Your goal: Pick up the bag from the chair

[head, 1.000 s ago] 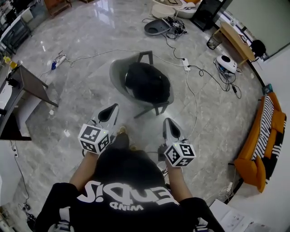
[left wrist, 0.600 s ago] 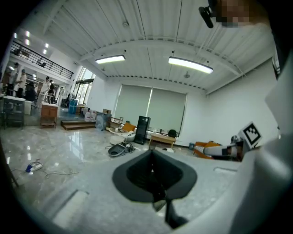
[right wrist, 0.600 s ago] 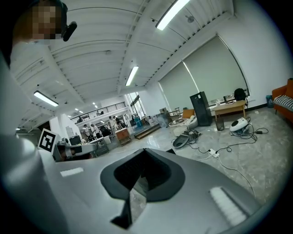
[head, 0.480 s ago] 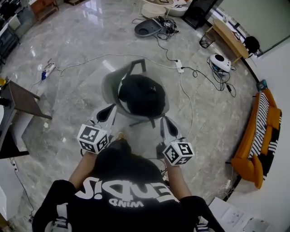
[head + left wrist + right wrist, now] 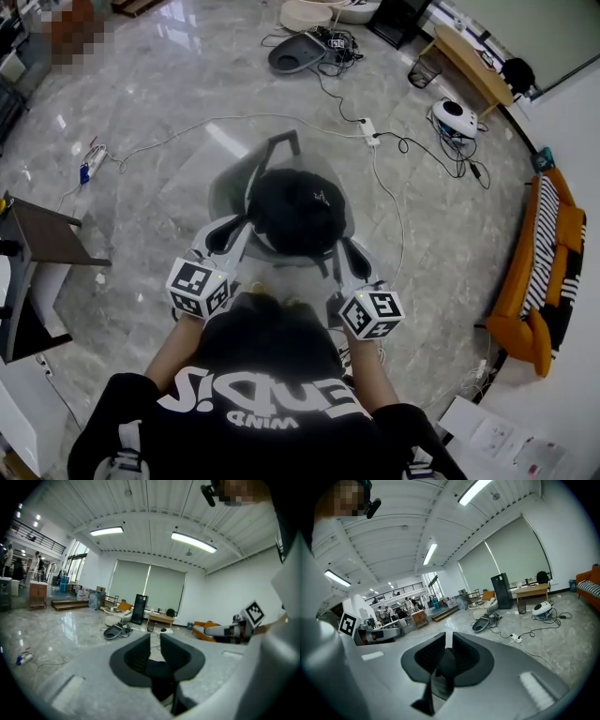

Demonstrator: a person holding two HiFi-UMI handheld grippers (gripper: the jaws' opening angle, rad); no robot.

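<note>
Nearer the bag (image 5: 298,211), both hand-held grippers (image 5: 228,232) (image 5: 353,251) just cracked open, empty; chair (image 5: 225,184) mostly hidden.

Black short-sleeved T-shirt (image 5: 262,352). Large white lettering (image 5: 253,405) across chest, a smaller white line beneath, upside down in head view. Sleeves (image 5: 122,403) stop above elbows. Pale patch at each shoulder, detail unclear.

Left gripper (image 5: 228,234), right gripper (image 5: 354,253): light grey moulded shells, black pads set in dark rounded surrounds. Left cube (image 5: 198,287) and right cube (image 5: 371,313) at near ends: white faces, black square markers. Jaws of both just opened to a narrow slit, nothing gripped.
</note>
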